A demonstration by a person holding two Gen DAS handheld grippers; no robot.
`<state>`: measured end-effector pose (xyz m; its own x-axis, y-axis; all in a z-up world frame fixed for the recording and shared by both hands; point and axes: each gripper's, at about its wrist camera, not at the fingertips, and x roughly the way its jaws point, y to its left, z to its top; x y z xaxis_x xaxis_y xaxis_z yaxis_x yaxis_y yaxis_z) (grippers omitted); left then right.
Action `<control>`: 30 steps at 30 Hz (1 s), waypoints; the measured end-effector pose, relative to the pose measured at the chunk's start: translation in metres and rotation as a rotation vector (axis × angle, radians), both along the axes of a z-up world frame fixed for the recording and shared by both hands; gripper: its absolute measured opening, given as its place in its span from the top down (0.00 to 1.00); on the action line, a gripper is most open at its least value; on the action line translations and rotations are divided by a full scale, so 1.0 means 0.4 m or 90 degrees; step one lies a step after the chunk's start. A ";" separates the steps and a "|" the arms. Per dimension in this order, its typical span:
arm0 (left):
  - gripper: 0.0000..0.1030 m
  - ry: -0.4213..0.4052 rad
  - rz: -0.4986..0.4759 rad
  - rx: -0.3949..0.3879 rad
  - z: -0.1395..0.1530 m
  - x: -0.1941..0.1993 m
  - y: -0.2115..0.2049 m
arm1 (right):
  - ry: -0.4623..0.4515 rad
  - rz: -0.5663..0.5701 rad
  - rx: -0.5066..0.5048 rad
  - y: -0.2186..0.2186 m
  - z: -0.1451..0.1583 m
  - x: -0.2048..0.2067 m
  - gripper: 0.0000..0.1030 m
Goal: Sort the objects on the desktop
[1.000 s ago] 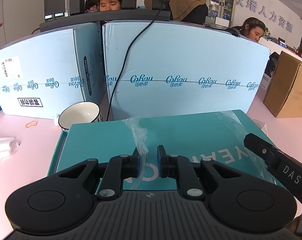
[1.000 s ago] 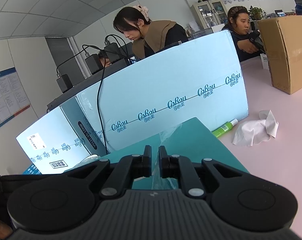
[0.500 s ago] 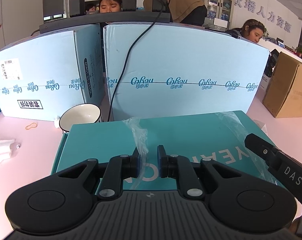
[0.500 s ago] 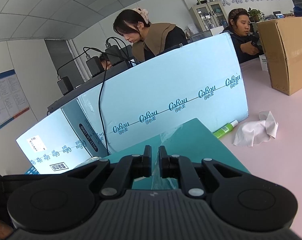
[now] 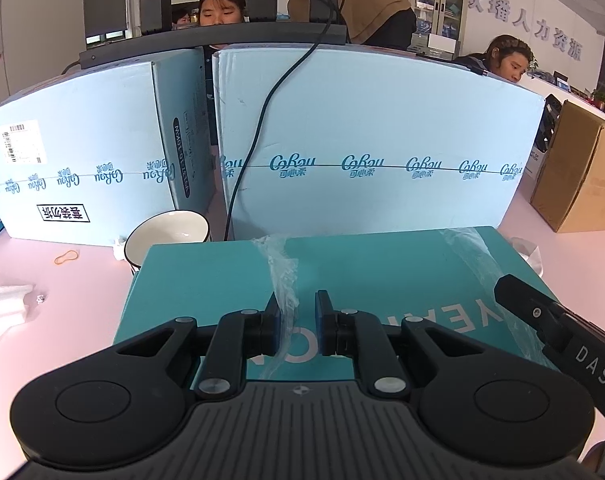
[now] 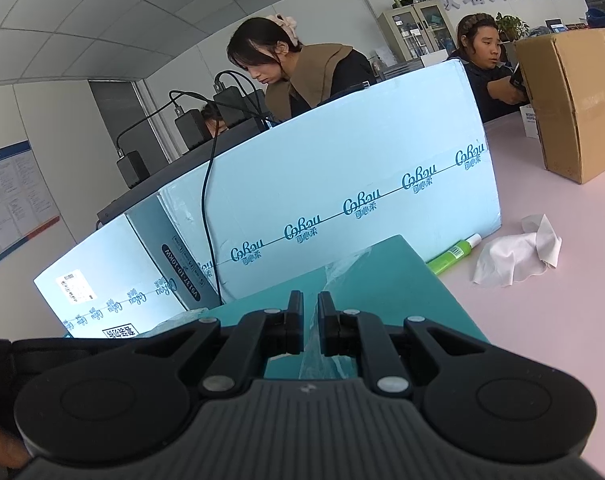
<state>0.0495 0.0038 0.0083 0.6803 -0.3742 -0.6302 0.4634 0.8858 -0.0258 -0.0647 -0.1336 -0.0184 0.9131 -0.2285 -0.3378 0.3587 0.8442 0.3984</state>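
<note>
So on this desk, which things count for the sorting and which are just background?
For the sorting:
- teal box, under both tools
- bowl
- green tube
- crumpled tissue
- rubber band
- left tool, right tool

Just lying about:
- light blue cartons
- brown cardboard box
- black cable

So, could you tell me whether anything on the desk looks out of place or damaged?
Yes: torn, wrinkled clear tape trails loose across the teal box, and a crumpled tissue lies beside a green tube on the pink desk.
</note>
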 end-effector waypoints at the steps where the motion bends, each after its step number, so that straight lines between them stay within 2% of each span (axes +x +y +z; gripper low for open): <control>1: 0.89 0.000 0.001 0.000 0.000 0.001 0.002 | 0.000 0.001 0.000 0.002 0.000 0.001 0.88; 30: 0.89 -0.005 0.025 -0.008 0.001 0.018 0.042 | -0.010 0.025 -0.016 0.040 0.011 0.015 0.88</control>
<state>0.0567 0.0205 0.0086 0.6992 -0.3547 -0.6207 0.4284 0.9030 -0.0334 -0.0588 -0.1175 -0.0139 0.9264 -0.2008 -0.3185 0.3194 0.8670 0.3826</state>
